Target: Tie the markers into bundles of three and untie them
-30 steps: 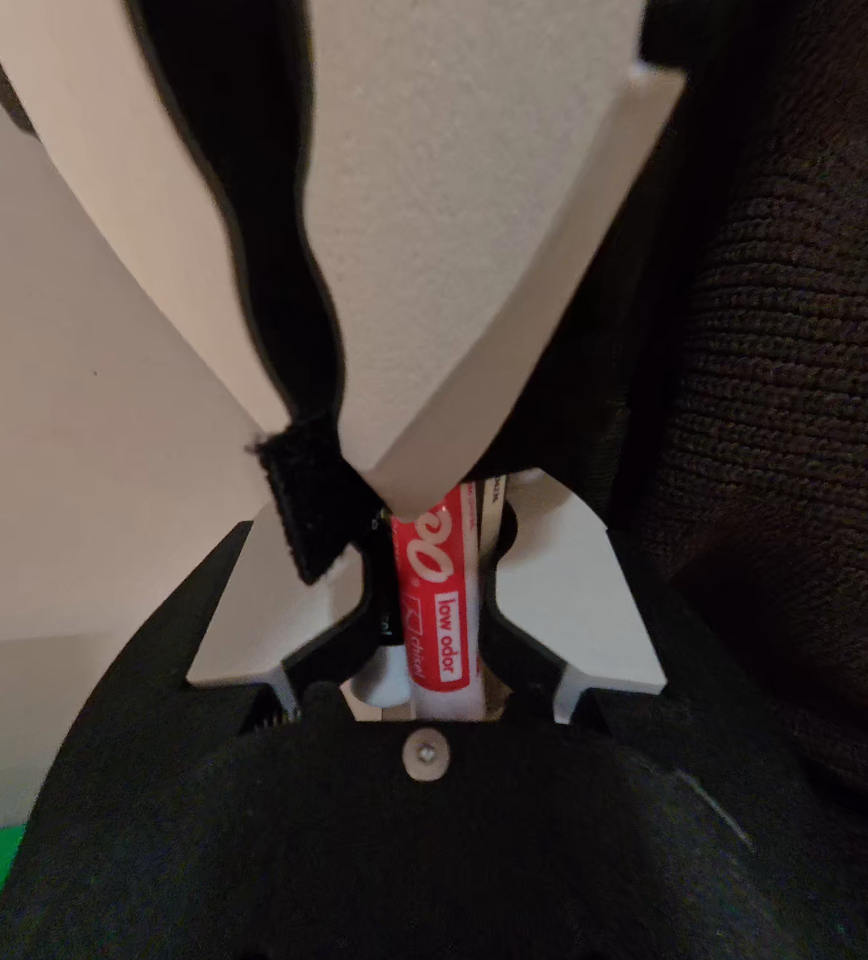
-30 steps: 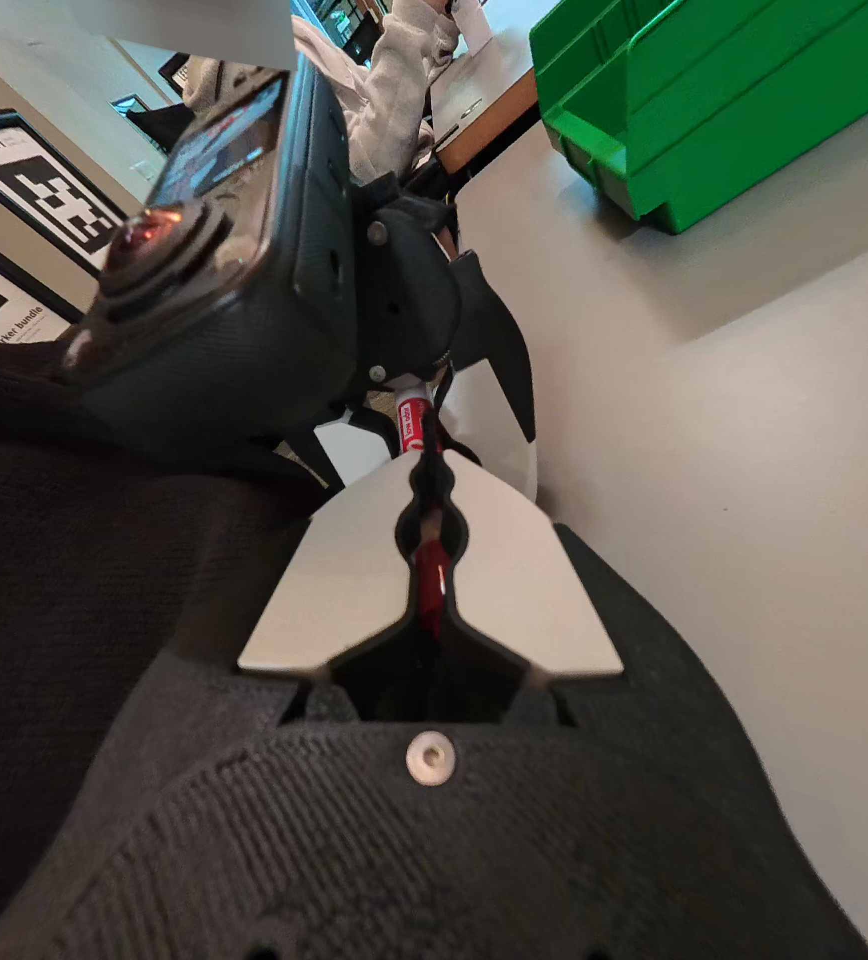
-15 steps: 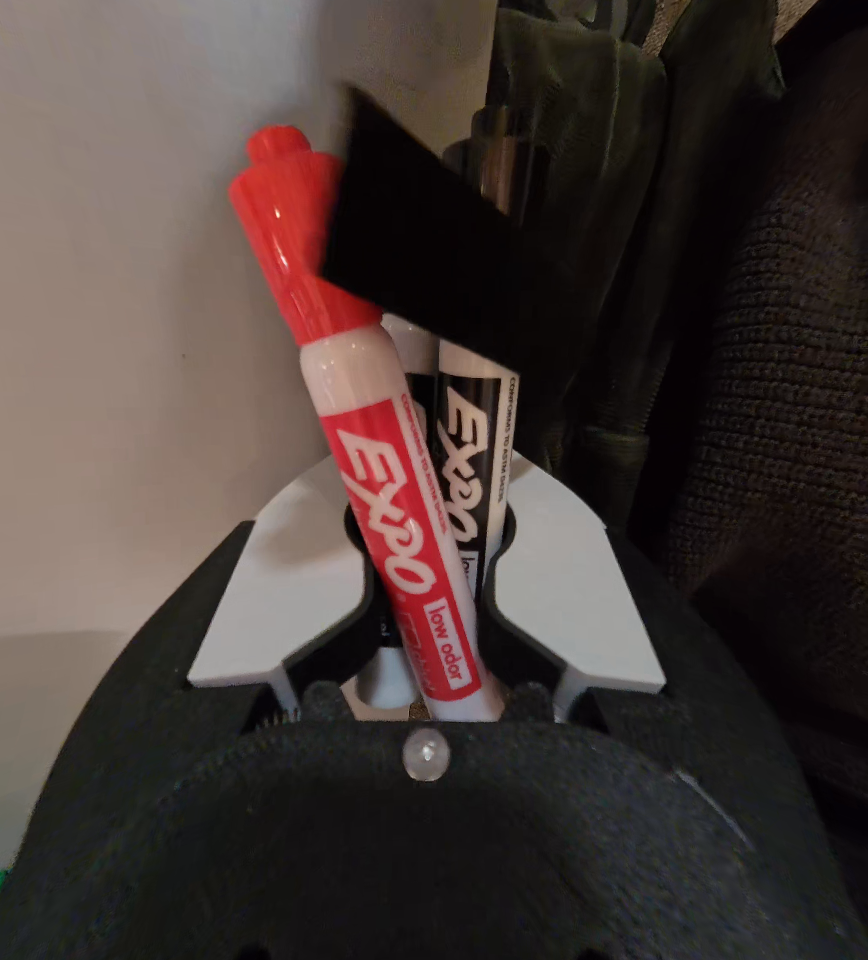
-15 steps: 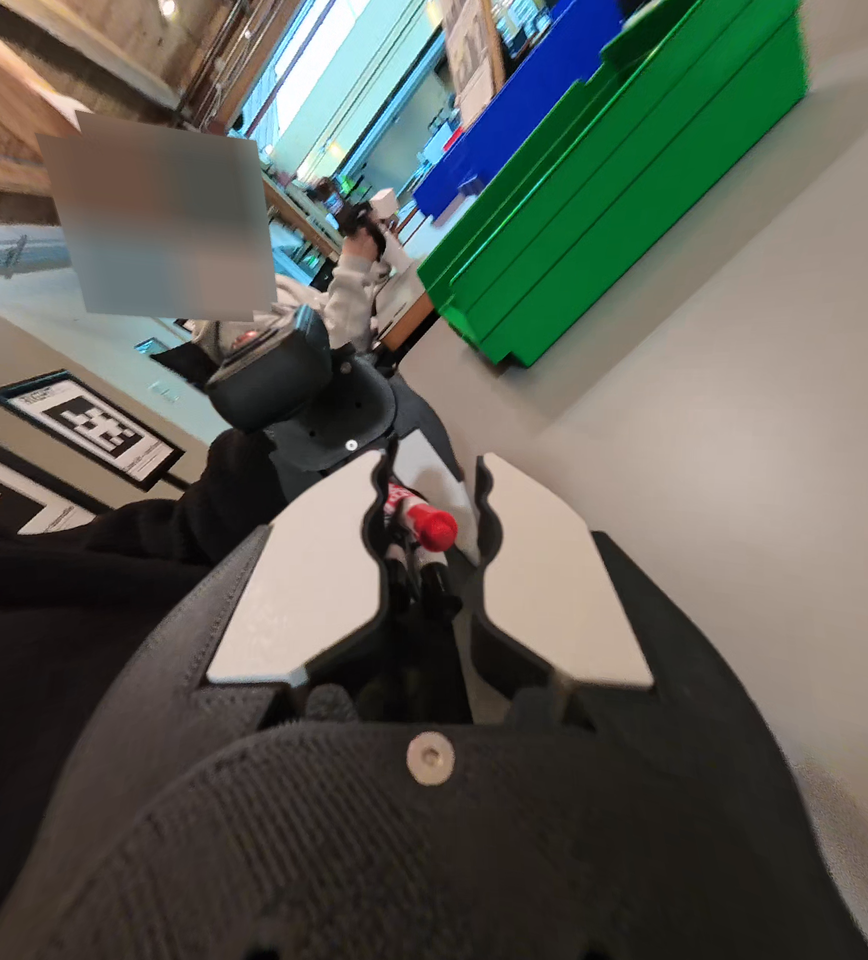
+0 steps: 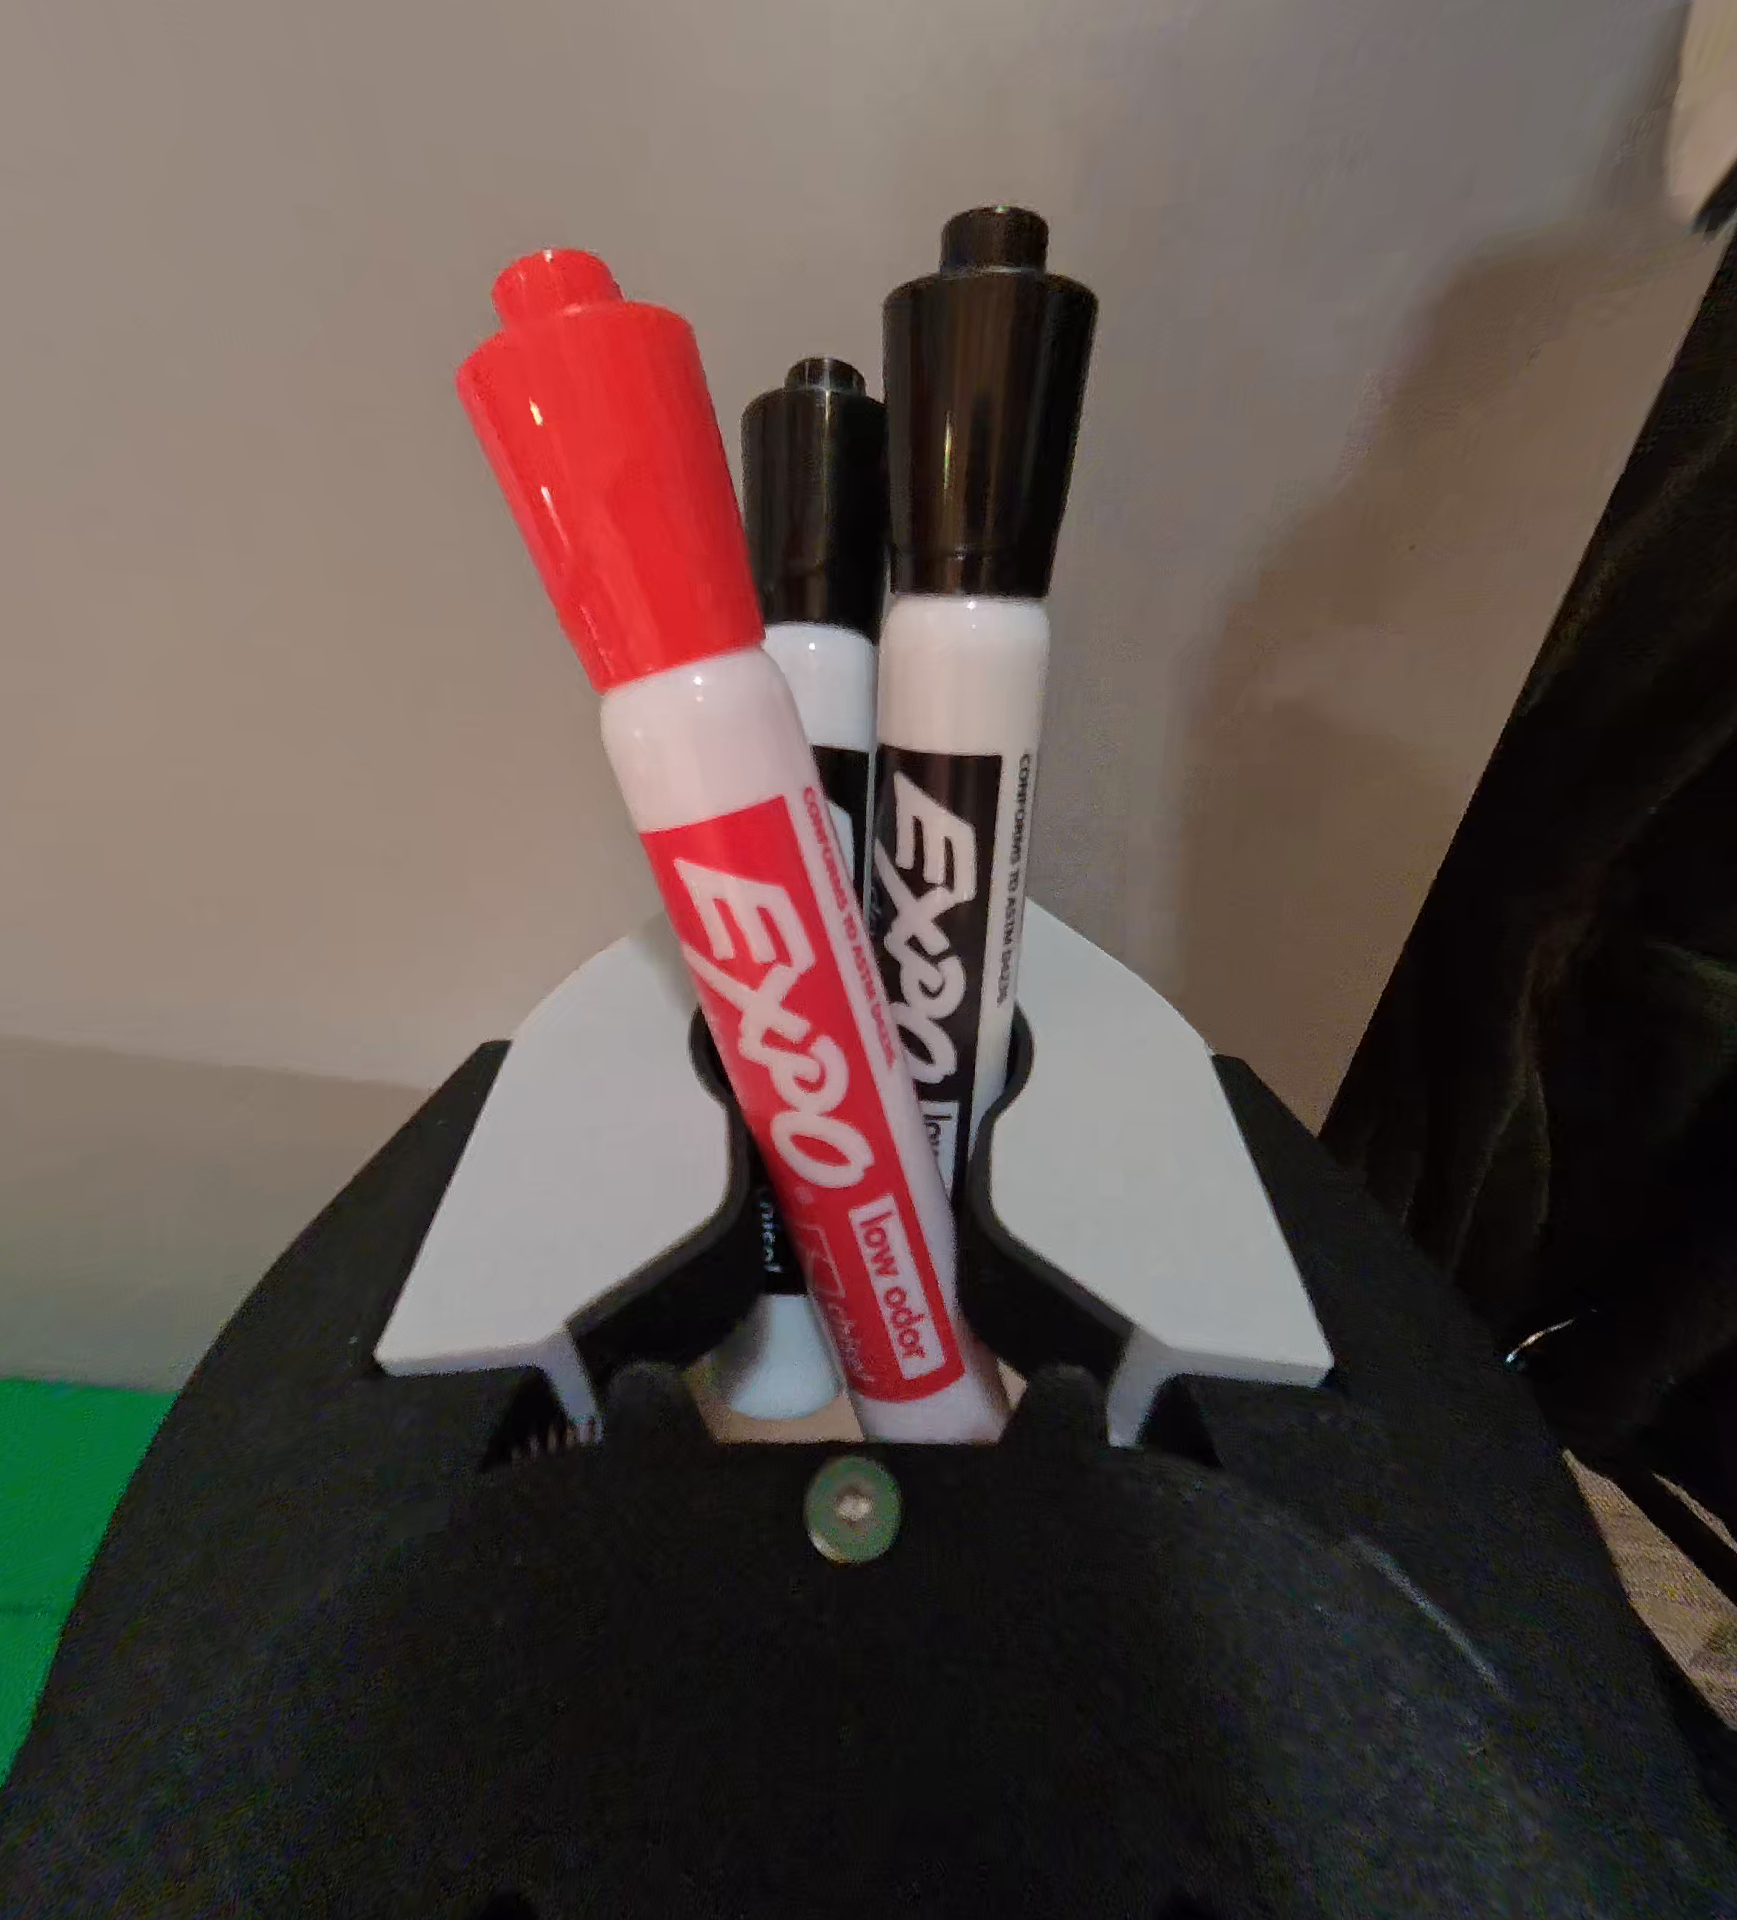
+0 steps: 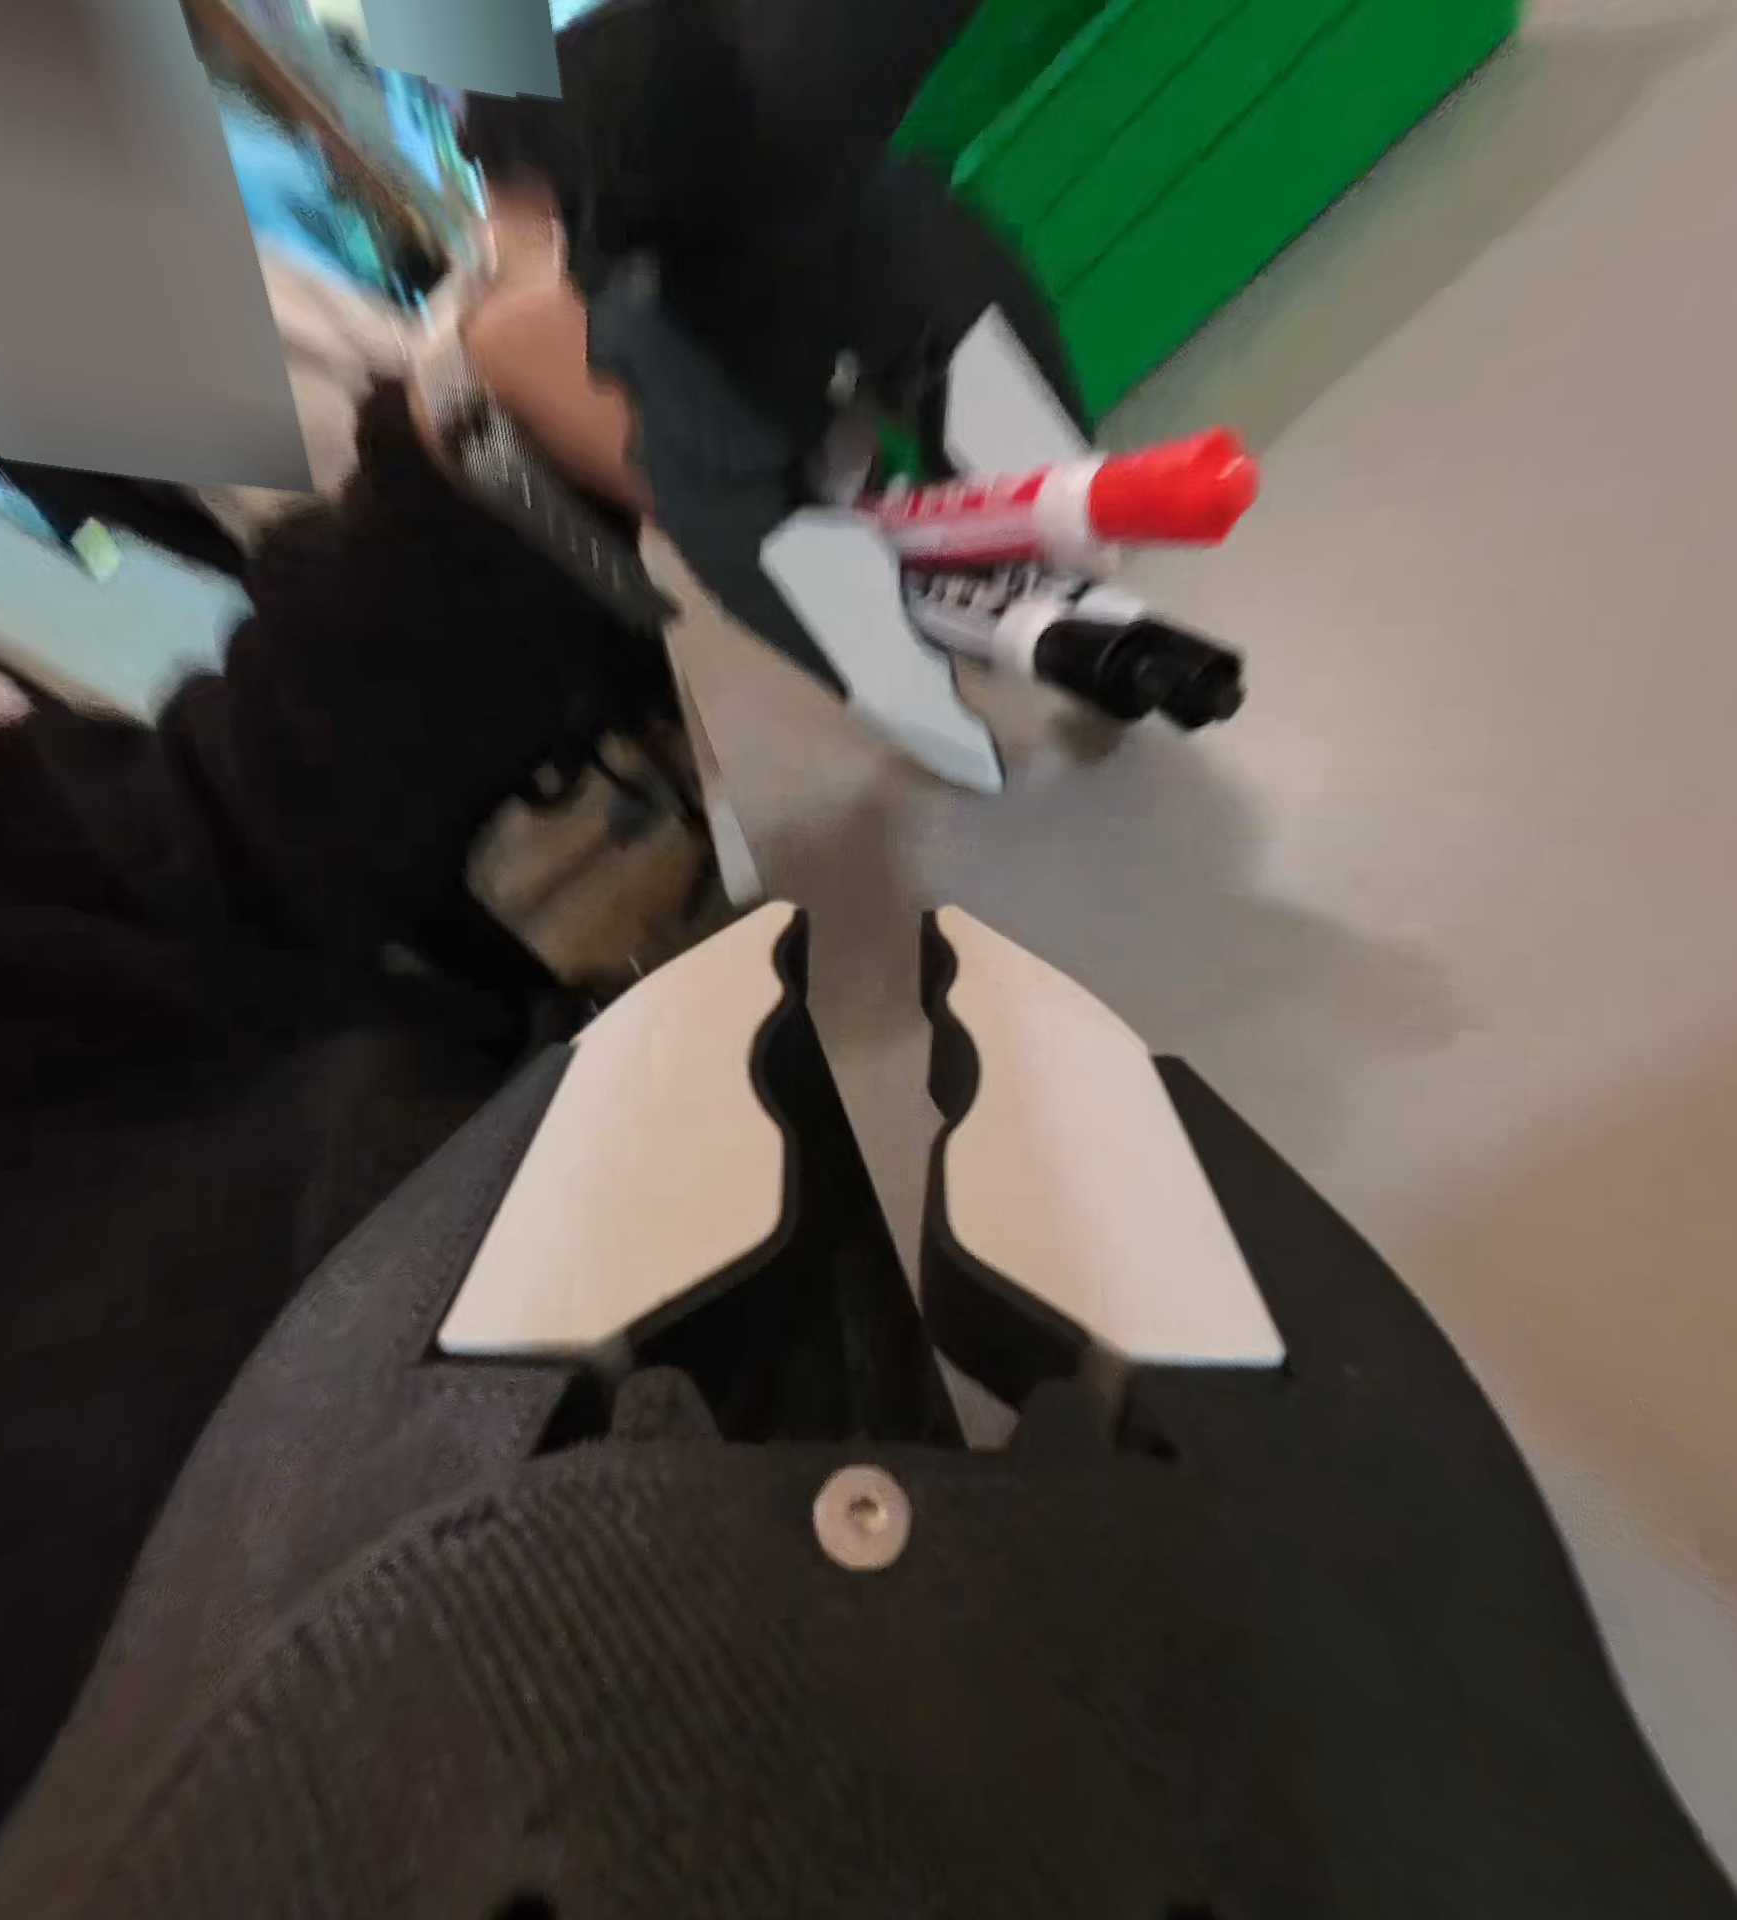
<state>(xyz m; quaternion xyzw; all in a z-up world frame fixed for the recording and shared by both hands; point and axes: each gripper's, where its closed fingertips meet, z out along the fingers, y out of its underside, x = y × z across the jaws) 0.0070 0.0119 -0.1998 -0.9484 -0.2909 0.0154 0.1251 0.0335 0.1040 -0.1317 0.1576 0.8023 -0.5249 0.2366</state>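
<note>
Between the left gripper's (image 5: 859, 1060) clenched fingers: three capped markers.
Red marker (image 5: 708, 821) leans across two black markers (image 5: 957, 717); right gripper (image 6: 862, 925) gapes empty over the grey table (image 6: 1466, 935), green bin (image 6: 1207, 177) beyond.

The bench (image 6: 1466, 935) is a pale grey, plain surface that fills the right half of the right wrist view and shows again as a light plane behind everything in the left wrist view (image 5: 168, 623). Directly on it stands a green bin (image 6: 1207, 197), stepped along its side, set at the far upper edge; a strip of the same green (image 5: 2, 1538) shows at the lower left of the left wrist view. A soft grey shadow (image 6: 1103, 966) lies across the bench's middle.
</note>
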